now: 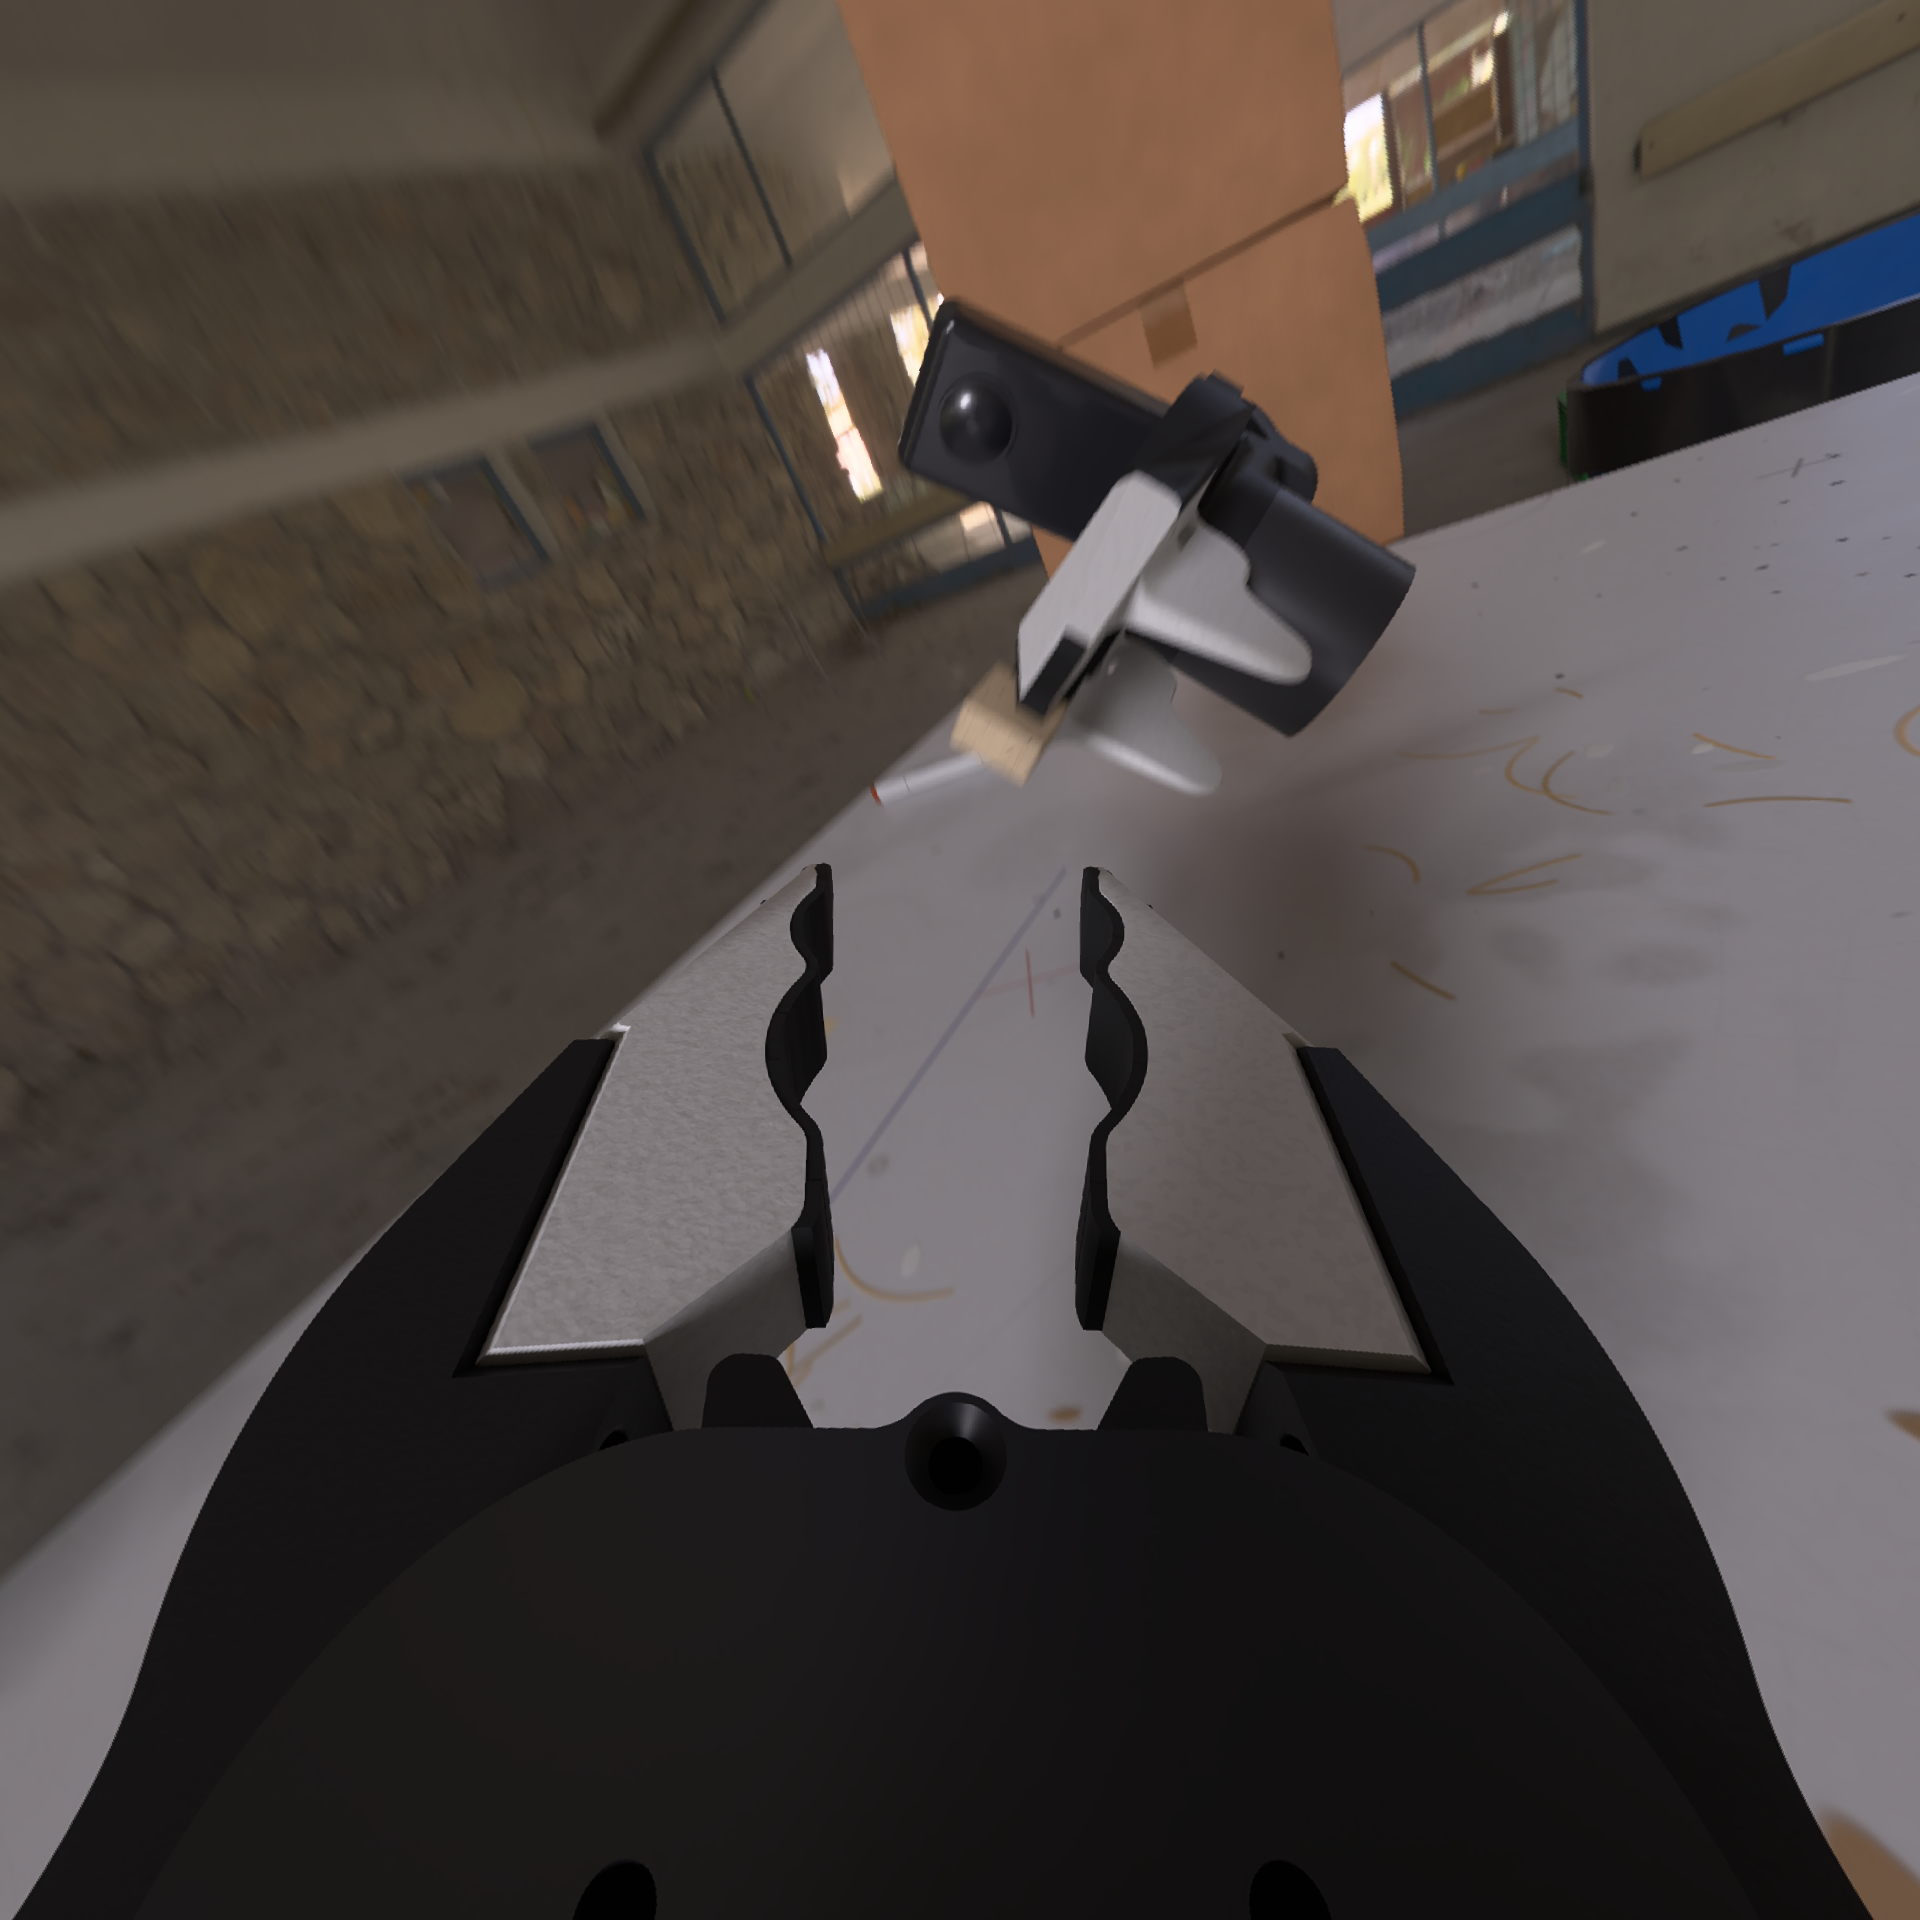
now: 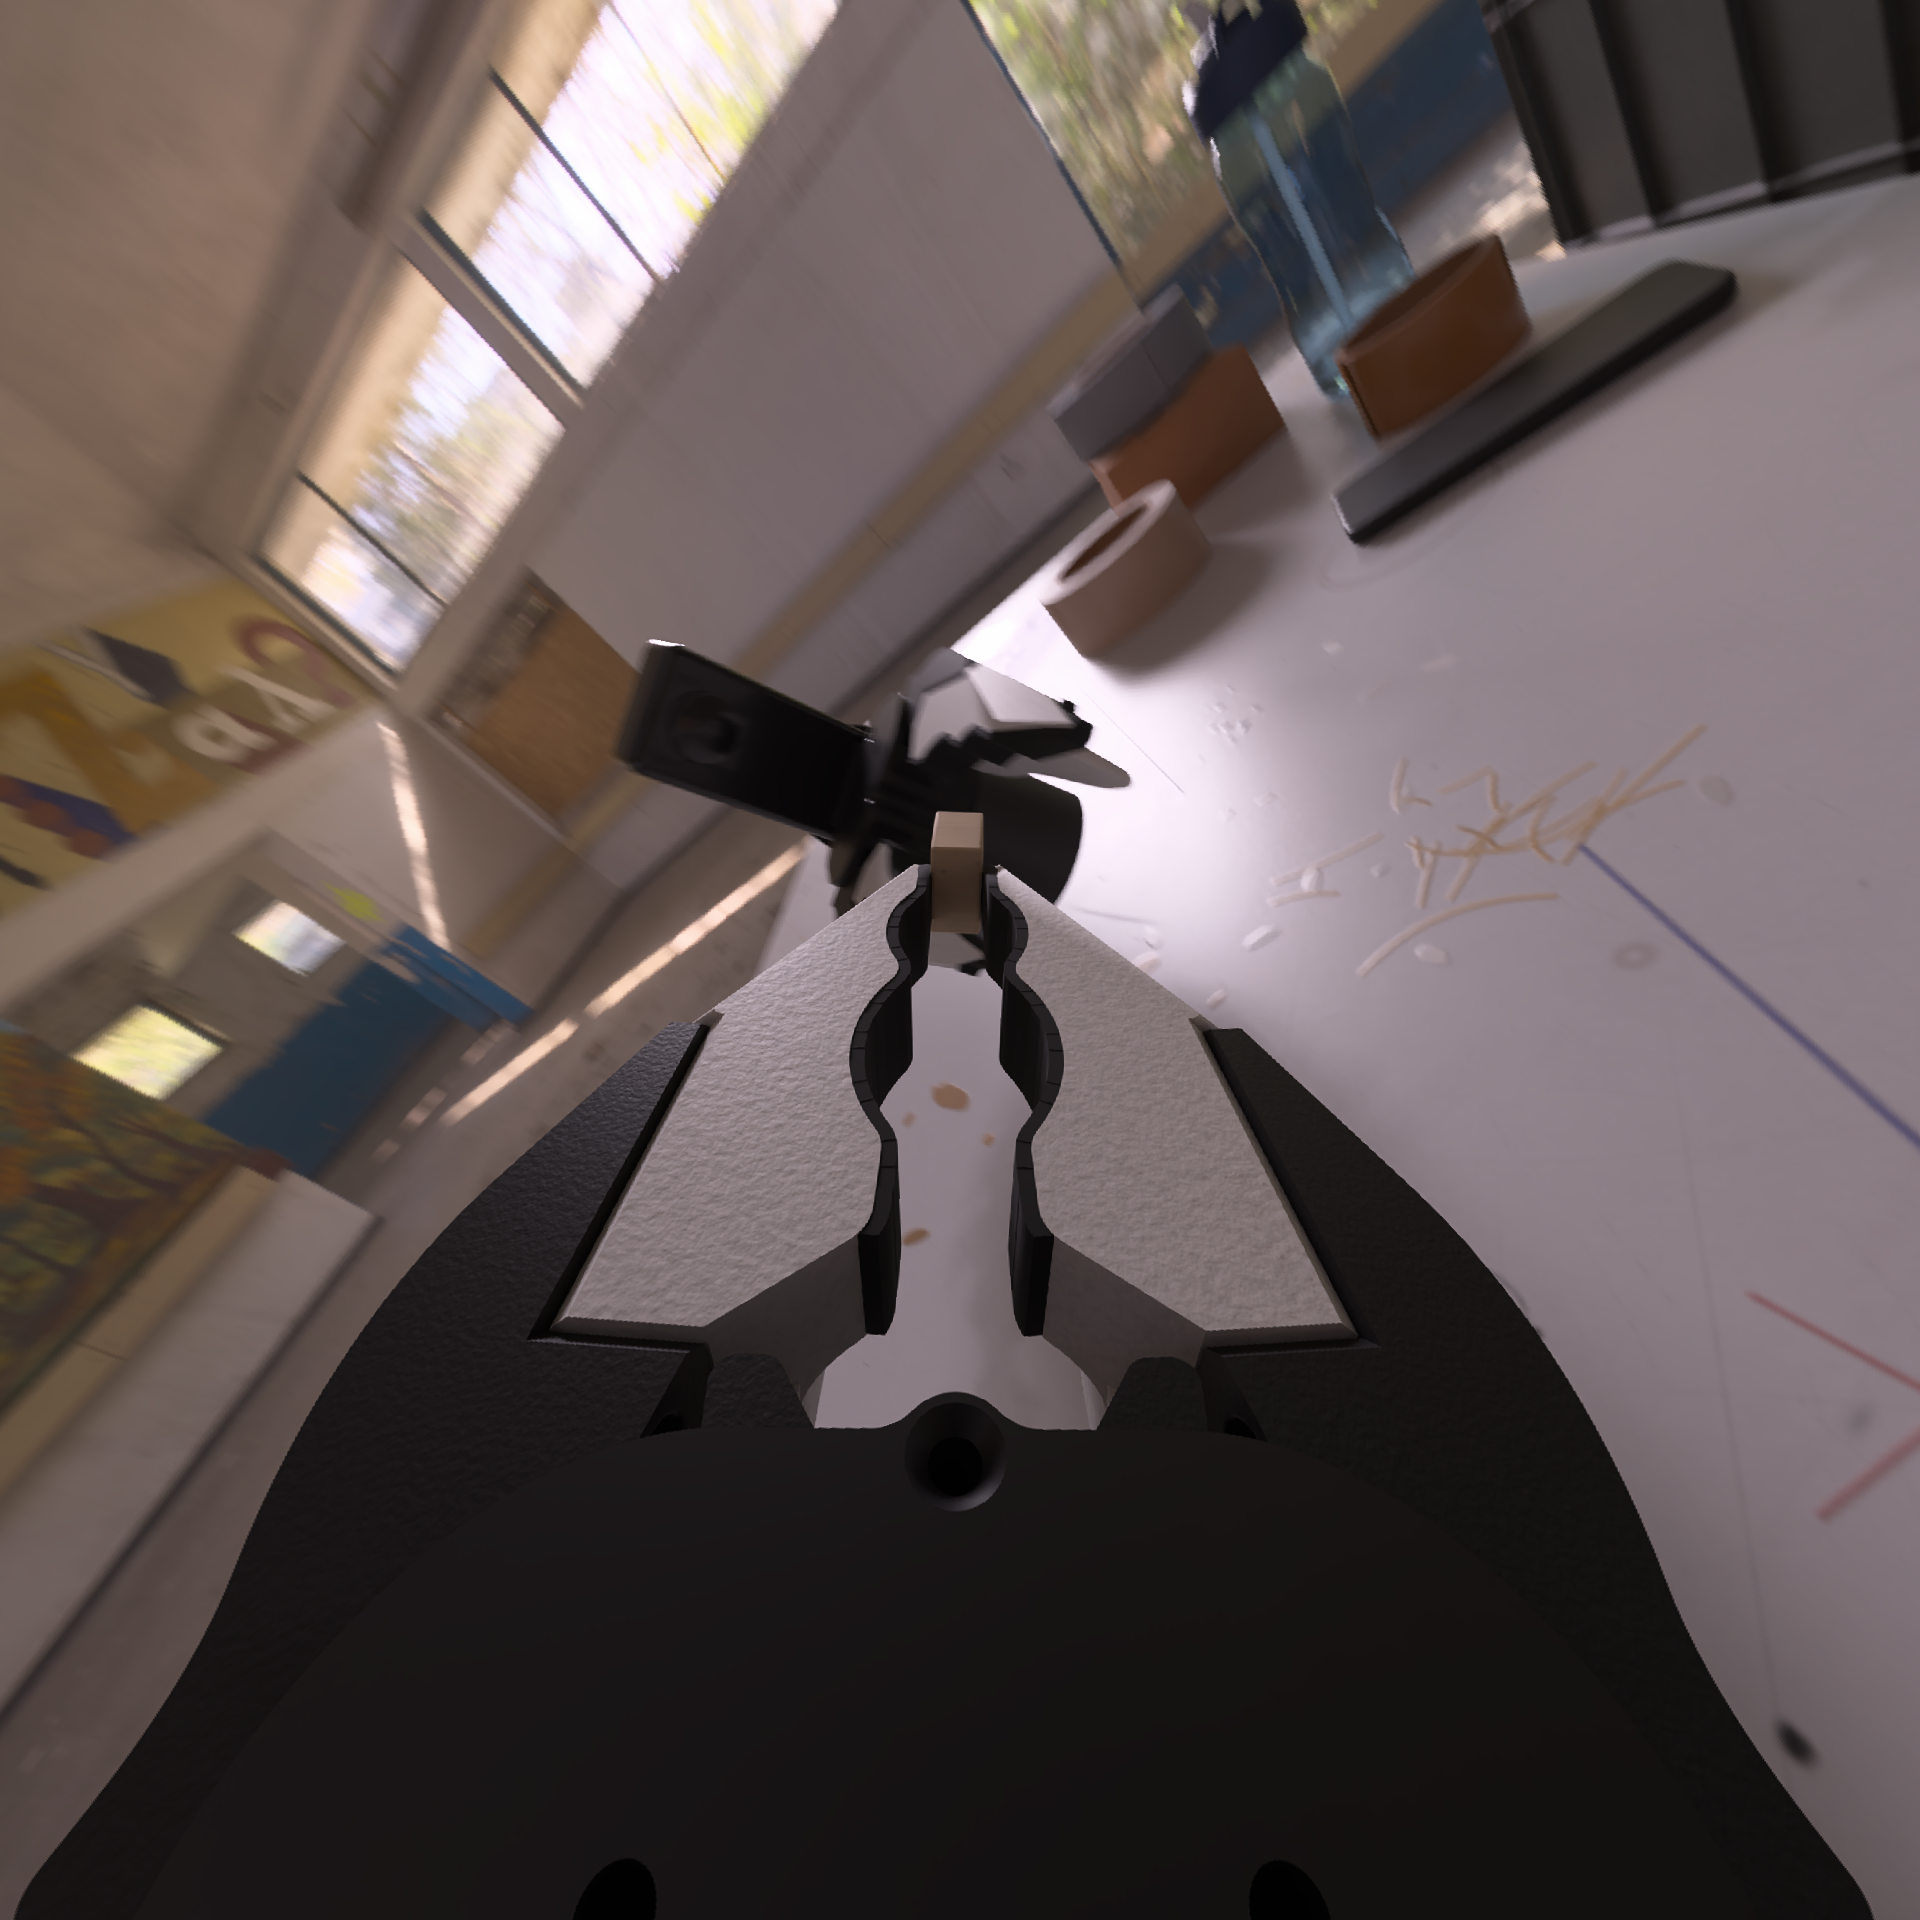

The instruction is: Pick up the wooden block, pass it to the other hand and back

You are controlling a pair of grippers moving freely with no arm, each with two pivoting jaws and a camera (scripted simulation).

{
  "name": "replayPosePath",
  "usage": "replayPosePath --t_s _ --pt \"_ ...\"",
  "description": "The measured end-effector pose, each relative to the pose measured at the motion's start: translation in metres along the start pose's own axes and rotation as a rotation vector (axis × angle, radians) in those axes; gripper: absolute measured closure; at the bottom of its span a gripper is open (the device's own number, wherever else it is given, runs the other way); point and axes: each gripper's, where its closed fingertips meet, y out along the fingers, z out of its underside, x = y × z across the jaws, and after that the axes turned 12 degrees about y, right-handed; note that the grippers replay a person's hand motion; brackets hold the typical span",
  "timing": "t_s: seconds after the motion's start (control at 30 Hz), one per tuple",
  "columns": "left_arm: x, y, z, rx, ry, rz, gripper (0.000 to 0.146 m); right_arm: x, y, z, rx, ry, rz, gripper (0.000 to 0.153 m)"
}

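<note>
One small, light, rigid wooden block [image 2: 956, 871] is gripped at the right gripper [image 2: 956, 894] tips, its free end offered to the parted, empty left gripper [image 1: 956, 883] opposite the block.

The block [image 2: 956, 871] sits between the right gripper [image 2: 957, 883] fingertips, above the table [image 2: 1455, 1039]. Beyond the block, facing it, is the left gripper [image 2: 971, 790]. Right of the block, on the table, stands a tape roll [image 2: 1127, 566].
</note>
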Motion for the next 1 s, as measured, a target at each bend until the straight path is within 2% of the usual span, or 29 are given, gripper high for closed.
replayPosePath --t_s 0.17,0.33,0.47,0.6,0.7,1.0 --pt "-0.008 -0.002 0.036 0.252 -0.11 0.203 0.094 0.012 -0.02 -0.019 -0.14 0.116 -0.224 0.144" --pt "-0.022 0.005 0.059 0.397 -0.134 0.355 0.088 0.011 -0.026 -0.025 -0.174 0.132 -0.267 0.144" --pt "-0.022 0.008 0.062 0.392 -0.176 0.415 0.093 0.009 -0.025 -0.022 -0.15 0.08 -0.208 0.144" --pt "-0.02 0.01 0.071 0.41 -0.192 0.476 0.103 0.0 -0.025 -0.016 -0.086 -0.043 -0.046 0.144" --pt "-0.02 0.011 0.076 0.425 -0.185 0.509 0.111 -0.003 -0.028 -0.015 -0.059 -0.102 0.02 0.144" --pt "-0.03 0.016 0.083 0.467 -0.164 0.603 0.114 -0.02 -0.029 -0.006 0.018 -0.146 0.126 0.144"
